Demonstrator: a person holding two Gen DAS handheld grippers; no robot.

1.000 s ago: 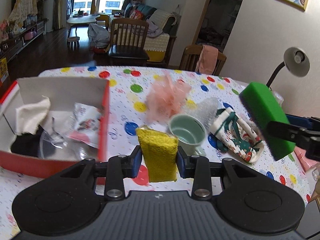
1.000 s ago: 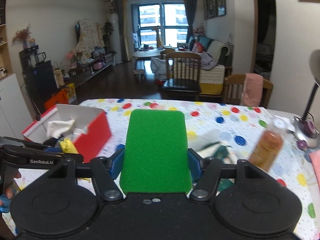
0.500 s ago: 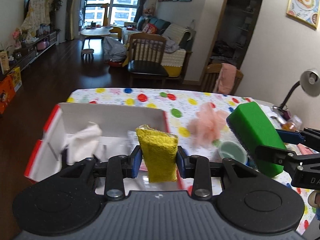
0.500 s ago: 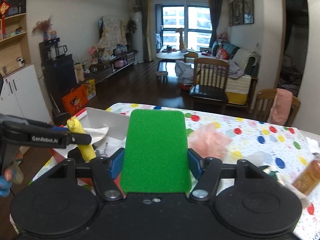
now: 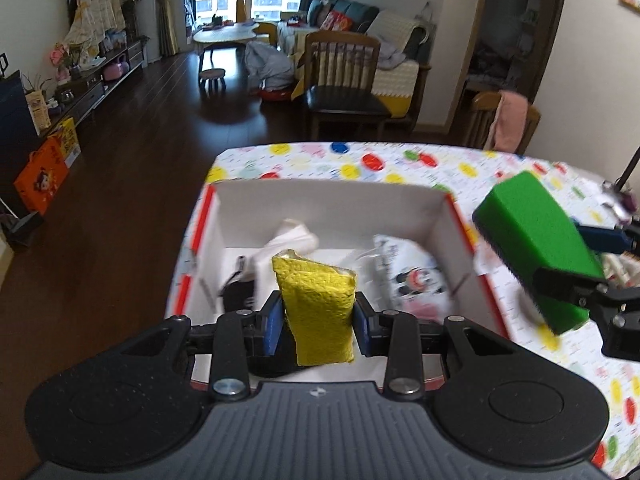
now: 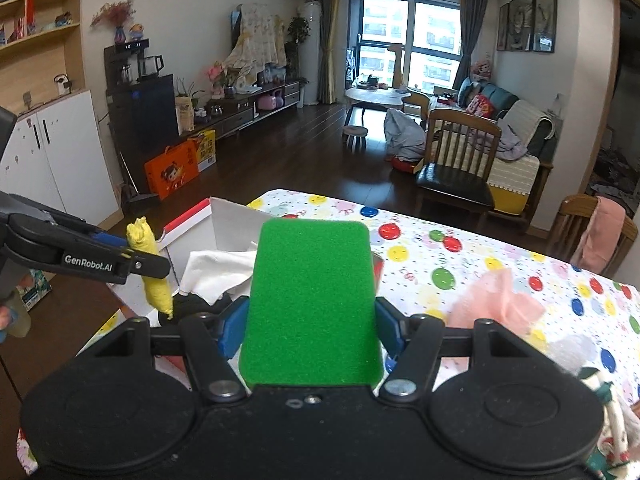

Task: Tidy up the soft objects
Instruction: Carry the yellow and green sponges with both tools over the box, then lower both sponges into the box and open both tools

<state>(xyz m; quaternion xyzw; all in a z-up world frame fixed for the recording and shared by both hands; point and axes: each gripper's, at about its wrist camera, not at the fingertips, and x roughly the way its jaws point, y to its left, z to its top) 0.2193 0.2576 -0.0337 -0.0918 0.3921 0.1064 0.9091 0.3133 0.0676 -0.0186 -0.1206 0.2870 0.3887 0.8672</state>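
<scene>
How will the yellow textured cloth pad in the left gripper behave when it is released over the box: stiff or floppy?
The yellow textured cloth pad probably is soft: its sides pinch in where the left gripper clamps it. It likely is light and semi-floppy, since it bends in the right wrist view. It should drop without rolling.

Dark wood floor [image 6: 256,168], big window [image 6: 408,36] w/ daylight, sofa [image 6: 516,128], wooden chair [image 6: 456,160].

The red-and-white box [image 5: 440,216] is standing open-topped at the table's [image 5: 400,168] left end, giving access from above. A white cloth [image 5: 294,236], a black item [image 5: 238,296] and a printed packet [image 5: 416,280] are crowding its floor. The right gripper [image 5: 560,276], gripping a green sponge [image 5: 532,240], is blocking the box's right rim.
</scene>
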